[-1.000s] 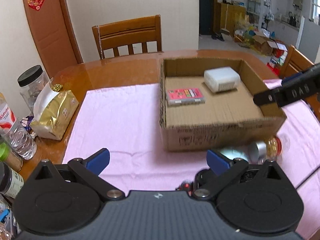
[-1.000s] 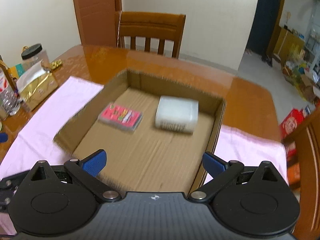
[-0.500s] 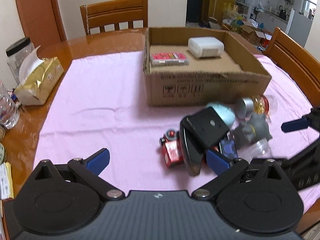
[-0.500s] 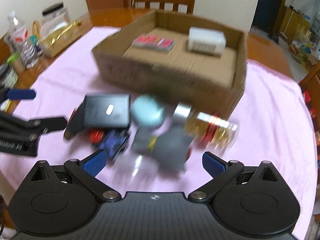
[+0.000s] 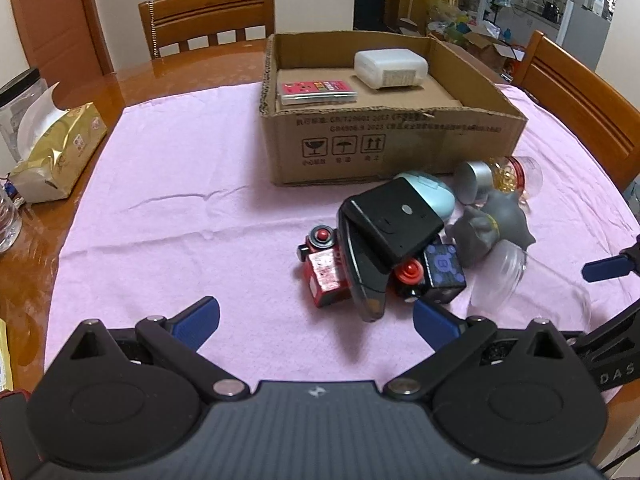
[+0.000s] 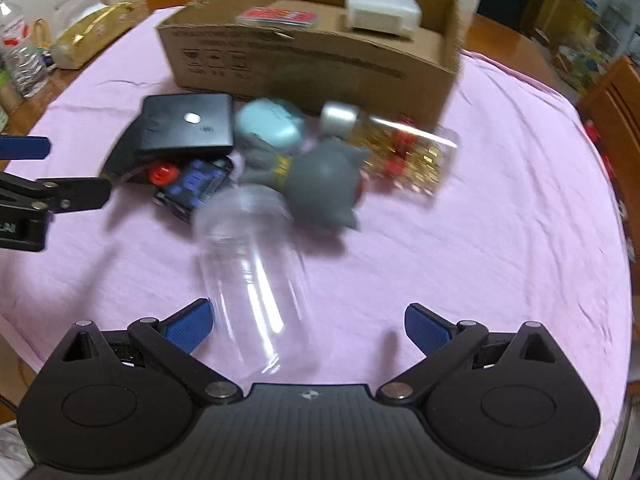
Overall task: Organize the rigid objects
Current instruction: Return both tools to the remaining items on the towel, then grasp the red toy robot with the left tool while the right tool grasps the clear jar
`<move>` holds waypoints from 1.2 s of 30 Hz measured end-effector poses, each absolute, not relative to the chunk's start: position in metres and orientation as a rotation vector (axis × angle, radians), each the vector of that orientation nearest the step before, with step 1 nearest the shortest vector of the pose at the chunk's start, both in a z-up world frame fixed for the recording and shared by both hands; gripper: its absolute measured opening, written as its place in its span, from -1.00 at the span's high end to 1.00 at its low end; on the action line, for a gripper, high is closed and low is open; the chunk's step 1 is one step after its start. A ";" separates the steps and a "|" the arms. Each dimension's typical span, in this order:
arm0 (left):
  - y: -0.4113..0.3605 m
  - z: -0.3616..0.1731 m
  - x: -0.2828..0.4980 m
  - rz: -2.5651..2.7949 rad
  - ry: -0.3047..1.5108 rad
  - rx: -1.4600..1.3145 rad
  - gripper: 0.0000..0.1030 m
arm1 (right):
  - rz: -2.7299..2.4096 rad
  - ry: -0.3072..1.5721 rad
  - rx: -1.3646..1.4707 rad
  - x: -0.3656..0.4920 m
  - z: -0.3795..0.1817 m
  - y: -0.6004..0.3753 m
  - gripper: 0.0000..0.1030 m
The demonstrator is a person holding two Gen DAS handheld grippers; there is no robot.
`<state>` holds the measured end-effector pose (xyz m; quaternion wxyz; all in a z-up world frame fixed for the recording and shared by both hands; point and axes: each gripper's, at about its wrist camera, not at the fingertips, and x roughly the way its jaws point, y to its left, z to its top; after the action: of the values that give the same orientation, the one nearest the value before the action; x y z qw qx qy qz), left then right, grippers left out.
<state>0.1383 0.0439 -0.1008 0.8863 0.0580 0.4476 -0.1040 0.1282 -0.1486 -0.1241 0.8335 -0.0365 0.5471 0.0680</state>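
Observation:
A cardboard box point(image 5: 392, 148) on the pink cloth holds a white case point(image 5: 390, 68) and a pink flat pack point(image 5: 316, 90). In front of it lies a heap: a black case point(image 5: 384, 236), a red robot toy point(image 5: 324, 264), a dark blue cube point(image 5: 444, 268), a light blue mouse point(image 5: 430, 192), a grey cat figure point(image 5: 488, 228), a jar of gold beads point(image 5: 500, 178) and a clear bottle point(image 6: 252, 268). My left gripper point(image 5: 316, 320) is open and empty, short of the heap. My right gripper point(image 6: 308, 324) is open, its fingers either side of the clear bottle's near end.
A gold tissue pack point(image 5: 56, 148), a clear jar point(image 5: 18, 108) and water bottles point(image 6: 24, 60) stand at the table's left edge. Wooden chairs point(image 5: 212, 12) stand behind and at the right point(image 5: 580, 96). The pink cloth point(image 5: 172, 184) covers the table.
Both grippers have pulled back from over the box toward the near edge and dropped lower. The heap of objects has come into view in front of them.

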 end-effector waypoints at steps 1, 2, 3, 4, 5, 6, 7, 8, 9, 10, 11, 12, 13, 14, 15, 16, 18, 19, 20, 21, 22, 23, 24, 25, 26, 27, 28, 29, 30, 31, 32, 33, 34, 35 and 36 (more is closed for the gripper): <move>0.043 -0.101 0.138 -0.221 0.929 0.122 -0.98 | 0.130 1.161 -0.074 0.126 -0.124 -0.152 -1.00; 0.042 -0.101 0.139 -0.223 0.929 0.123 -0.98 | 0.114 1.165 -0.068 0.124 -0.125 -0.157 -1.00; 0.042 -0.101 0.139 -0.225 0.928 0.126 -0.98 | 0.098 1.171 -0.061 0.124 -0.126 -0.161 -1.00; 0.042 -0.100 0.139 -0.227 0.925 0.127 -0.98 | 0.075 1.176 -0.054 0.123 -0.127 -0.166 -1.00; 0.042 -0.100 0.140 -0.229 0.923 0.129 -0.98 | 0.053 1.178 -0.047 0.122 -0.128 -0.171 -1.00; 0.042 -0.099 0.140 -0.229 0.922 0.130 -0.98 | 0.039 1.182 -0.039 0.121 -0.129 -0.175 -1.00; 0.042 -0.099 0.140 -0.230 0.920 0.133 -0.98 | 0.035 1.187 -0.032 0.120 -0.129 -0.178 -1.00; 0.042 -0.098 0.140 -0.231 0.918 0.134 -0.98 | 0.038 1.187 -0.026 0.119 -0.127 -0.179 -1.00; 0.043 -0.097 0.140 -0.233 0.916 0.135 -0.98 | 0.048 1.179 -0.020 0.117 -0.124 -0.177 -1.00; 0.044 -0.096 0.140 -0.234 0.913 0.136 -0.98 | 0.068 1.166 -0.012 0.117 -0.119 -0.176 -1.00; 0.044 -0.095 0.140 -0.233 0.911 0.139 -0.98 | 0.088 1.148 -0.003 0.117 -0.113 -0.173 -1.00; 0.045 -0.094 0.140 -0.233 0.909 0.141 -0.98 | 0.104 1.128 0.003 0.118 -0.106 -0.170 -1.00; 0.046 -0.093 0.140 -0.235 0.907 0.141 -0.98 | 0.117 1.104 0.005 0.120 -0.100 -0.165 -1.00; 0.047 -0.092 0.141 -0.237 0.905 0.141 -0.98 | 0.129 1.076 0.005 0.123 -0.094 -0.160 -1.00; 0.048 -0.092 0.141 -0.239 0.904 0.139 -0.98 | 0.140 1.049 0.001 0.126 -0.089 -0.154 -1.00; 0.049 -0.091 0.141 -0.245 0.901 0.138 -0.98 | 0.149 1.026 -0.005 0.130 -0.085 -0.148 -1.00; 0.050 -0.092 0.143 -0.264 0.902 0.145 -0.98 | 0.167 1.000 -0.027 0.142 -0.083 -0.135 -1.00; 0.049 -0.095 0.146 -0.275 0.908 0.151 -0.98 | 0.169 0.991 -0.044 0.146 -0.085 -0.128 -1.00; 0.048 -0.098 0.148 -0.279 0.911 0.159 -0.97 | 0.168 0.987 -0.058 0.150 -0.087 -0.124 -1.00; 0.047 -0.102 0.150 -0.267 0.918 0.177 -0.97 | 0.165 0.994 -0.072 0.157 -0.091 -0.120 -1.00; 0.046 -0.106 0.153 -0.266 0.926 0.192 -0.97 | 0.161 1.008 -0.084 0.163 -0.097 -0.119 -1.00; 0.046 -0.109 0.156 -0.274 0.930 0.195 -0.97 | 0.161 1.026 -0.097 0.165 -0.102 -0.117 -1.00; 0.046 -0.112 0.158 -0.281 0.934 0.192 -0.97 | 0.156 1.036 -0.105 0.165 -0.106 -0.117 -1.00; 0.047 -0.114 0.160 -0.273 0.938 0.191 -0.97 | 0.147 1.046 -0.113 0.164 -0.110 -0.119 -1.00; 0.048 -0.115 0.163 -0.263 0.934 0.196 -0.97 | 0.144 1.052 -0.116 0.162 -0.112 -0.122 -1.00; 0.049 -0.116 0.165 -0.260 0.930 0.206 -0.97 | 0.142 1.058 -0.113 0.158 -0.112 -0.124 -1.00; 0.050 -0.116 0.167 -0.254 0.929 0.214 -0.98 | 0.135 1.068 -0.112 0.155 -0.113 -0.127 -1.00; 0.052 -0.117 0.170 -0.241 0.929 0.218 -0.98 | 0.127 1.080 -0.112 0.152 -0.115 -0.131 -1.00; 0.054 -0.117 0.173 -0.233 0.928 0.220 -0.98 | 0.119 1.089 -0.114 0.147 -0.116 -0.135 -1.00; 0.055 -0.117 0.175 -0.234 0.929 0.218 -0.99 | 0.114 1.097 -0.116 0.143 -0.117 -0.139 -1.00; 0.057 -0.118 0.177 -0.239 0.932 0.213 -0.99 | 0.109 1.105 -0.116 0.140 -0.119 -0.142 -1.00; 0.057 -0.118 0.179 -0.246 0.937 0.208 -0.98 | 0.107 1.115 -0.111 0.137 -0.122 -0.145 -1.00; 0.056 -0.119 0.180 -0.257 0.942 0.208 -0.98 | 0.108 1.125 -0.103 0.135 -0.125 -0.148 -1.00; 0.053 -0.120 0.182 -0.267 0.943 0.218 -0.98 | 0.111 1.134 -0.095 0.133 -0.127 -0.150 -1.00; 0.050 -0.122 0.183 -0.272 0.942 0.231 -0.98 | 0.110 1.141 -0.089 0.131 -0.129 -0.151 -1.00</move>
<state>0.1825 0.0503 -0.1216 0.8757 0.1105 0.4515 -0.1305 0.1310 -0.1509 -0.1294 0.8394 -0.0422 0.5394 0.0521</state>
